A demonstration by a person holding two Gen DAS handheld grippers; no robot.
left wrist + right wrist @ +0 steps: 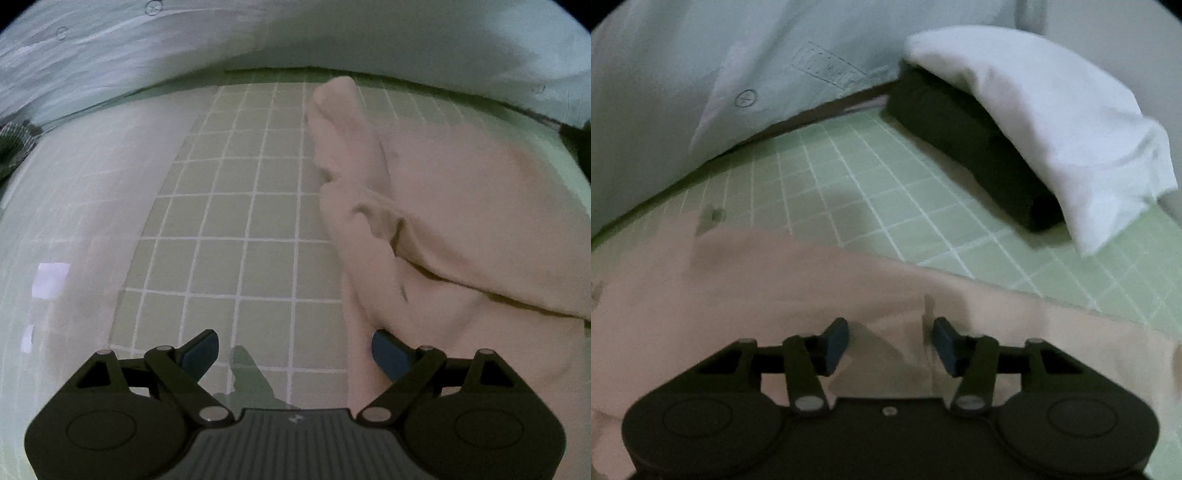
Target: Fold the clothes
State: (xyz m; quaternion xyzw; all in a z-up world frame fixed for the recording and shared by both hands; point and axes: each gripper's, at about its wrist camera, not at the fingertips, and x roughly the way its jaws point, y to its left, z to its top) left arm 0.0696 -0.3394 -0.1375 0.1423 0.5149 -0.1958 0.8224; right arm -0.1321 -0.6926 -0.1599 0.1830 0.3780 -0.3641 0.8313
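A pale pink garment lies crumpled on the right half of a green grid mat, with a folded flap across it and a narrow part reaching toward the far edge. My left gripper hangs open and wide over bare mat, its right fingertip at the garment's left edge. In the right wrist view the pink garment fills the near part. My right gripper hovers over it with its jaws partly apart. A raised crease runs close to the right pad, and no cloth is pinched.
A folded black garment with a white one on top sits at the mat's far right. A person's light blue buttoned shirt stands along the far edge. A dark patterned cloth shows at the far left.
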